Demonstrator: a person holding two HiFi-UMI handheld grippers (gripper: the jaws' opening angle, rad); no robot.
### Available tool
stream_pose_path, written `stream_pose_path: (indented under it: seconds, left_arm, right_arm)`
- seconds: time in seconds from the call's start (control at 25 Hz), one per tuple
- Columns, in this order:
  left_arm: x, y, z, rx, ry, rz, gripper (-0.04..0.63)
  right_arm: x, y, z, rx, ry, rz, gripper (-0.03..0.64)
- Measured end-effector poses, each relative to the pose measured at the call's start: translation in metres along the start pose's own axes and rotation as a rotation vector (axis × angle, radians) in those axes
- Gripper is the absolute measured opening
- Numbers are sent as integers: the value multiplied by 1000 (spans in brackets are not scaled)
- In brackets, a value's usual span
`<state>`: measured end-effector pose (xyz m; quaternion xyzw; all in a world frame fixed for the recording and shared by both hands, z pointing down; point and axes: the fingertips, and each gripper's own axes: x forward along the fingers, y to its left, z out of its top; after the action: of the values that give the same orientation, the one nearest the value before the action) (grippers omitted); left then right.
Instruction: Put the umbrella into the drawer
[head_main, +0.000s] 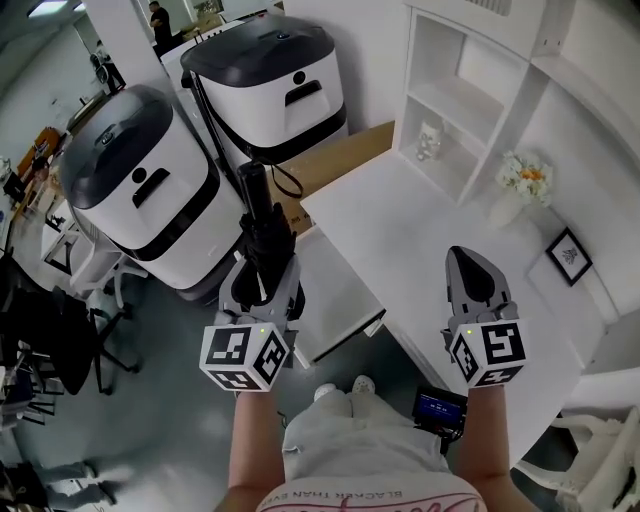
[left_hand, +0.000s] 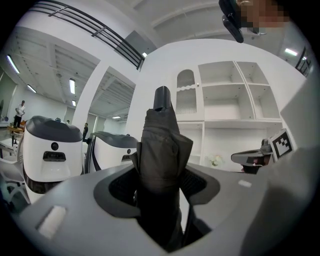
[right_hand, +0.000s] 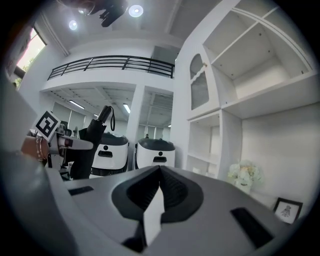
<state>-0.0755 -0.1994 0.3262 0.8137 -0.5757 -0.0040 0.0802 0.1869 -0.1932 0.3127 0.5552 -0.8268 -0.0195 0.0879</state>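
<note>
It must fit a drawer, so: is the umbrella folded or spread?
Folded. The umbrella has its dark fabric gathered round the shaft, clamped in the left gripper.

Wrinkled matt dark cloth on the umbrella (left_hand: 161, 150), smooth white desk (head_main: 400, 235), glossy white plastic machines (head_main: 165, 210) with dark lids (head_main: 110, 145).

Black folded umbrella (head_main: 262, 225), clamped in L gripper (head_main: 263, 278), sticks out level, just left of open white drawer (head_main: 340, 295).

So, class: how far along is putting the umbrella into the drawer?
Done: the umbrella is picked up, clamped in the left gripper. In hand: it's held near the desk. Left: placing it in the drawer, which looks open; the right gripper is shut, empty.
</note>
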Motion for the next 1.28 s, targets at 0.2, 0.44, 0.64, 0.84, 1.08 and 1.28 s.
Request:
stream_pose_path:
  seconds: [0.2, 0.44, 0.64, 0.84, 1.08, 1.28]
  left_arm:
    - [11, 10, -10, -27, 24, 6, 247]
    - [27, 23, -31, -69, 79, -2, 247]
    - [40, 35, -61, -106, 174, -13, 247]
    - [49, 46, -98, -160, 279, -16, 247]
    - [59, 53, -143, -203, 394, -18, 247]
    - [64, 50, -176, -241, 486, -19, 247]
  right_arm:
    - [11, 0, -12, 13, 30, 5, 8]
    - [24, 8, -24, 16, 74, 8, 8]
    - [35, 15, -38, 27, 118, 1, 8]
    - [45, 26, -60, 40, 181, 4, 8]
    - [53, 30, -82, 48, 246, -6, 8]
    - [58, 36, -97, 36, 295, 3, 8]
